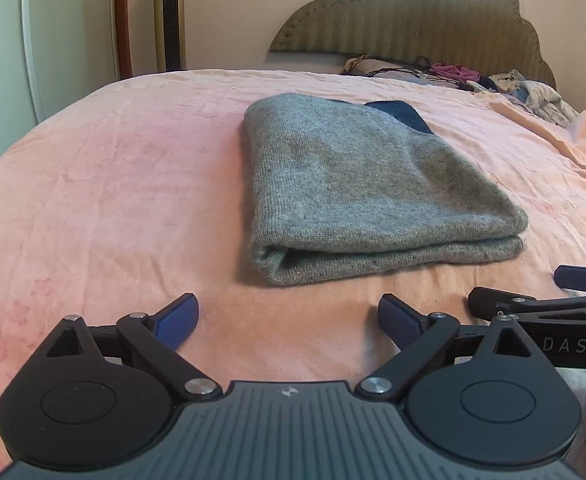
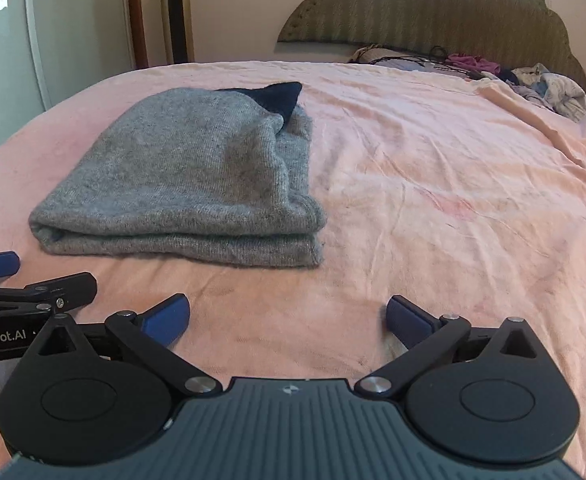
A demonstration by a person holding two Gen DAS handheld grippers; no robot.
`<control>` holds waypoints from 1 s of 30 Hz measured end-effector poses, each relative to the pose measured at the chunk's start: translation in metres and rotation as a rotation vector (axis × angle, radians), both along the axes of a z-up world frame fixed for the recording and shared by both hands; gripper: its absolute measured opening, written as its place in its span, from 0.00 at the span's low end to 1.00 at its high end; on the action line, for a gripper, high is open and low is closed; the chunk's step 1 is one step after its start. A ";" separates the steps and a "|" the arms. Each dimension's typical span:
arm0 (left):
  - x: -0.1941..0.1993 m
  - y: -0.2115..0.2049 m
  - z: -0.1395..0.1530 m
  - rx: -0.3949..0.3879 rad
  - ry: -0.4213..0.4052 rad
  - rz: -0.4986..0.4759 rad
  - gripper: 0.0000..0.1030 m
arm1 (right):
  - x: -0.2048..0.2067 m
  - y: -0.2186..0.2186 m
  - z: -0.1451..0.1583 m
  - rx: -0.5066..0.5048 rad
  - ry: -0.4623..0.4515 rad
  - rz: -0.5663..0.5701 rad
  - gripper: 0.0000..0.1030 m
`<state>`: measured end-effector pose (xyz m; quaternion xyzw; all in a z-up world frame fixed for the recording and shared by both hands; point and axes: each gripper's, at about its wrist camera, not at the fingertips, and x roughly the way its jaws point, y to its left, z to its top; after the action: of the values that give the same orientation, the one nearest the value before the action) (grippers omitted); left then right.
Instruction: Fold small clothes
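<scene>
Your left gripper (image 1: 288, 316) and right gripper (image 2: 288, 316) are hovering spread wide, gripping nothing. The sweater (image 1: 369, 188) is lying folded on the bed (image 1: 113, 184), perhaps with a dark collar showing.

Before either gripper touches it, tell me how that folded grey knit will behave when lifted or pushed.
The grey knit garment looks soft and floppy: its stacked layers sag at the rounded edges, so pinching one layer would likely unfold it. Pushed, it would probably bunch rather than slide, since fuzzy wool lies on the wrinkled pink sheet. It cannot roll or tip.
</scene>
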<state>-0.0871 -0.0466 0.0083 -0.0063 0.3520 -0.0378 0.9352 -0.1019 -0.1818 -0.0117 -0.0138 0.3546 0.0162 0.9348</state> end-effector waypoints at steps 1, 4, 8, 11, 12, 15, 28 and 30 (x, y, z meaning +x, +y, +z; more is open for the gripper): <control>0.000 0.000 0.000 -0.001 0.000 -0.001 0.96 | 0.001 -0.001 0.000 0.001 0.000 -0.001 1.00; 0.000 0.000 0.001 -0.003 0.001 -0.002 0.98 | 0.000 -0.002 0.000 0.005 -0.005 -0.003 1.00; -0.001 0.000 0.001 -0.004 0.003 -0.002 0.99 | -0.001 -0.004 0.000 0.014 -0.008 -0.003 1.00; -0.001 0.000 0.001 -0.005 0.004 -0.003 1.00 | 0.000 -0.003 0.000 0.014 -0.008 -0.004 1.00; -0.001 0.000 0.001 -0.006 0.004 -0.003 1.00 | 0.000 -0.003 0.000 0.014 -0.008 -0.004 1.00; -0.001 0.000 0.000 -0.006 0.004 -0.003 1.00 | 0.000 -0.003 0.000 0.011 -0.007 -0.004 1.00; 0.000 0.001 0.000 -0.008 0.007 -0.006 1.00 | -0.001 -0.003 -0.001 0.005 -0.006 -0.004 1.00; 0.000 0.001 0.000 -0.009 0.010 -0.005 1.00 | -0.001 -0.003 -0.001 0.005 -0.006 -0.004 1.00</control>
<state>-0.0866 -0.0458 0.0085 -0.0099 0.3565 -0.0416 0.9333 -0.1026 -0.1849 -0.0122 -0.0108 0.3518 0.0153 0.9359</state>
